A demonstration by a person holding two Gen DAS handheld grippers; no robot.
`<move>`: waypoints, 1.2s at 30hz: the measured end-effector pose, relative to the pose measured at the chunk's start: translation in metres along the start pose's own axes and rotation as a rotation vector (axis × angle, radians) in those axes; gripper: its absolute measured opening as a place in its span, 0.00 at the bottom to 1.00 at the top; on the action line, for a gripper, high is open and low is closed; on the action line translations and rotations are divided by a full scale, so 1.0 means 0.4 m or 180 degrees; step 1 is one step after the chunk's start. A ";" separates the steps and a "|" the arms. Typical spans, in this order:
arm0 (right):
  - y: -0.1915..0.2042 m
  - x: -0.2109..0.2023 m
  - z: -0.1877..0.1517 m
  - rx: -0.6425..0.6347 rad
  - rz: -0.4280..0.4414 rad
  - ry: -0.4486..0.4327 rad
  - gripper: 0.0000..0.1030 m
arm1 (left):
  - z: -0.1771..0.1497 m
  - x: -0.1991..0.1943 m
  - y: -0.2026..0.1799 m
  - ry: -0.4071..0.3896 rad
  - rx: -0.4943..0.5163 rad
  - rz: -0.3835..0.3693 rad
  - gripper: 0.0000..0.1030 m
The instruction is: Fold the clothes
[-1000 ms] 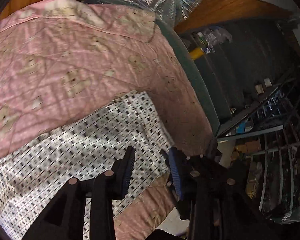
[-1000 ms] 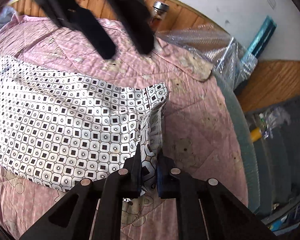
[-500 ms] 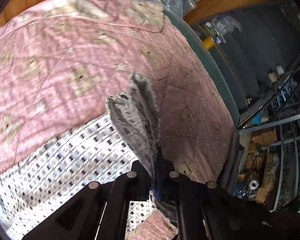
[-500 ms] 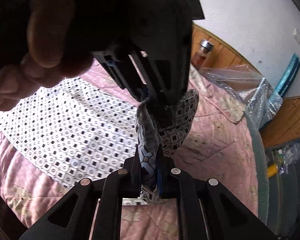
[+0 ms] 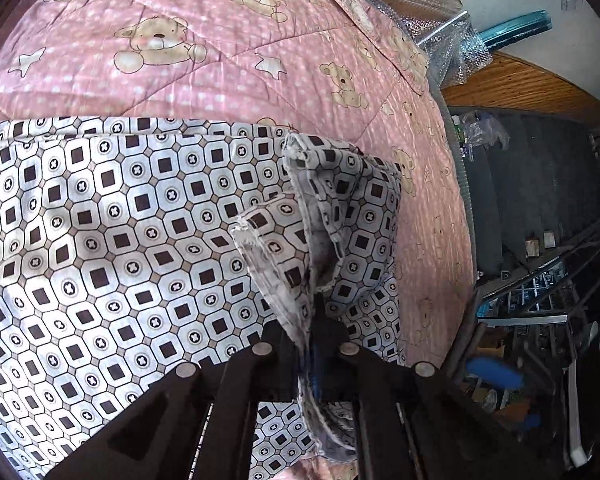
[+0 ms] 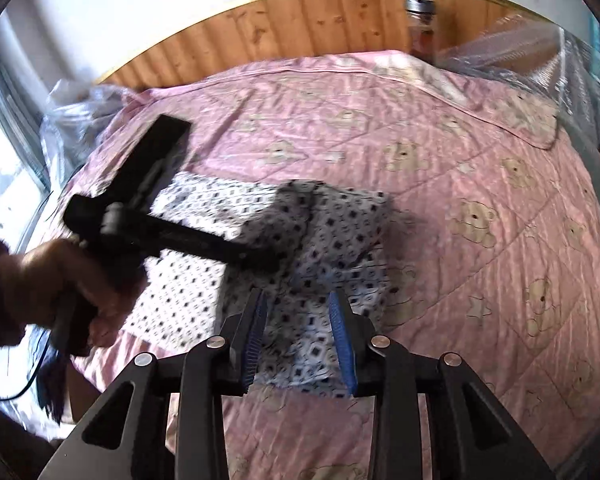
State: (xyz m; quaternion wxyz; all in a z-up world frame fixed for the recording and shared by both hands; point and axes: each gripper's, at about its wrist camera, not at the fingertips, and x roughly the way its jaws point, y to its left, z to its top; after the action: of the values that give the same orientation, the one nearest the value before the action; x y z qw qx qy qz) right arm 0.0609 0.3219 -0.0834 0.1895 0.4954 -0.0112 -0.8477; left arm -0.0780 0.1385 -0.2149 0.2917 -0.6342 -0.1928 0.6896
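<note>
A corner of the cloth [image 5: 120,216] is pinched in the closed left gripper [image 5: 314,344] and laid over the rest, near the quilt's [image 5: 228,40] right edge (fold barely begun). The right gripper [image 6: 300,340] is held open, empty.

A pink quilt [image 6: 440,184] printed with teddy bears and stars spreads out ahead of the right tool, reaching back to a wooden headboard [image 6: 320,20]. At the far right of that board stands a brown glass bottle [image 6: 420,28] with a metal cap, and clear bubble wrap [image 6: 540,52] lies bunched just beside it. Off to the right of the left tool, past the quilt's edge, sit a teal roll [image 5: 516,28] against the wall and metal racks [image 5: 548,304] (their contents too small to tell).
</note>
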 end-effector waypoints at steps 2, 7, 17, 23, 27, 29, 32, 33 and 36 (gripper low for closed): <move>-0.050 0.098 0.004 0.0095 -0.0177 0.0316 0.26 | -0.004 -0.004 -0.002 -0.0017 0.0046 -0.0002 0.04; -0.066 0.200 -0.054 -0.0032 -0.0313 0.0650 0.22 | -0.017 -0.014 0.015 0.0036 0.0090 0.0316 0.05; -0.155 0.249 -0.051 0.0763 0.0034 0.0291 0.45 | -0.040 -0.210 -0.056 -0.0031 0.0657 0.0837 0.33; -0.065 0.281 -0.100 0.0549 -0.0045 0.0401 0.46 | 0.129 -0.090 -0.249 -0.0035 0.1318 0.0672 0.52; -0.015 0.292 -0.135 0.0354 -0.0218 0.0399 0.34 | 0.154 0.108 -0.268 0.0375 0.1632 0.1170 0.48; -0.004 0.300 -0.150 0.0289 -0.0323 0.0390 0.08 | 0.155 0.138 -0.222 0.0446 0.1497 0.1300 0.05; -0.014 0.310 -0.183 0.0505 -0.0250 0.0358 0.05 | 0.208 0.047 -0.181 -0.0013 0.1105 0.1019 0.04; -0.009 0.317 -0.188 0.0497 -0.0263 0.0351 0.05 | 0.236 0.011 -0.168 -0.0170 0.0897 0.0776 0.04; -0.007 0.332 -0.185 0.0560 -0.0219 0.0386 0.06 | 0.289 -0.001 -0.150 -0.0073 0.0687 0.0470 0.04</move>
State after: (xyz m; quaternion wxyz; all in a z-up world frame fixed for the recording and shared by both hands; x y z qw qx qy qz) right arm 0.0644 0.2927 -0.2328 0.1164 0.5606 -0.0570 -0.8179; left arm -0.1826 0.1955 -0.1622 0.3044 -0.6037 -0.0736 0.7332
